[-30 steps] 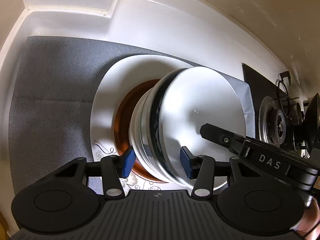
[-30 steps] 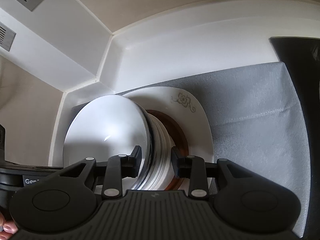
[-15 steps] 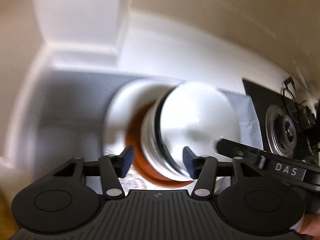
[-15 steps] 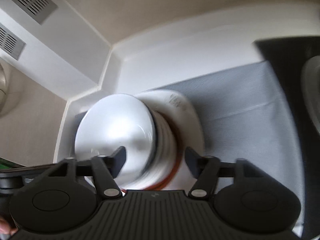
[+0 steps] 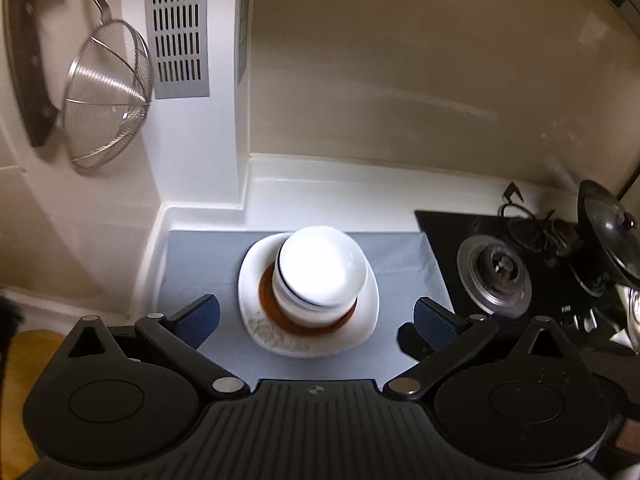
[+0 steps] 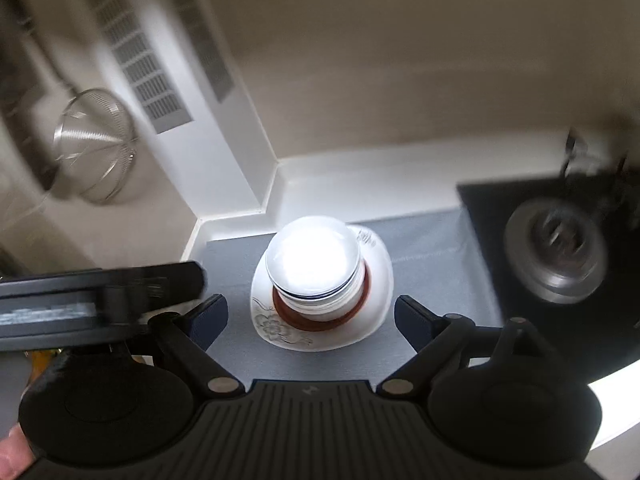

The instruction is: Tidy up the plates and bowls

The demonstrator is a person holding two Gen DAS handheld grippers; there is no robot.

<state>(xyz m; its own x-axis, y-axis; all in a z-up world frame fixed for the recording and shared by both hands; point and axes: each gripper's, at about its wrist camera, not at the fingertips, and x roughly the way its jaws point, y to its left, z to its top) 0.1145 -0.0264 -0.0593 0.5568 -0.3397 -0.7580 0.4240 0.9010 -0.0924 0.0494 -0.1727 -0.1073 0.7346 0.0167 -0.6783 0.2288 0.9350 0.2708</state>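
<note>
A stack of white bowls [image 5: 320, 276] stands on a brown plate [image 5: 267, 298], which lies on a white flowered plate [image 5: 368, 320] on a grey mat [image 5: 192, 256]. The stack also shows in the right wrist view [image 6: 314, 266] on the flowered plate [image 6: 276, 324]. My left gripper [image 5: 318, 320] is open and empty, well back from the stack. My right gripper [image 6: 310, 318] is open and empty, also drawn back. The left gripper's body [image 6: 100, 296] shows at the left of the right wrist view.
A black gas hob with a burner [image 5: 496, 276] and a pot lid [image 5: 608, 236] lies right of the mat. A metal strainer [image 5: 106, 96] hangs on the left wall beside a vent grille [image 5: 176, 28]. White counter upstands run behind the mat.
Both grippers have opened, let go of the bowl stack and pulled far back and up from it. The stack stays on the plates.
</note>
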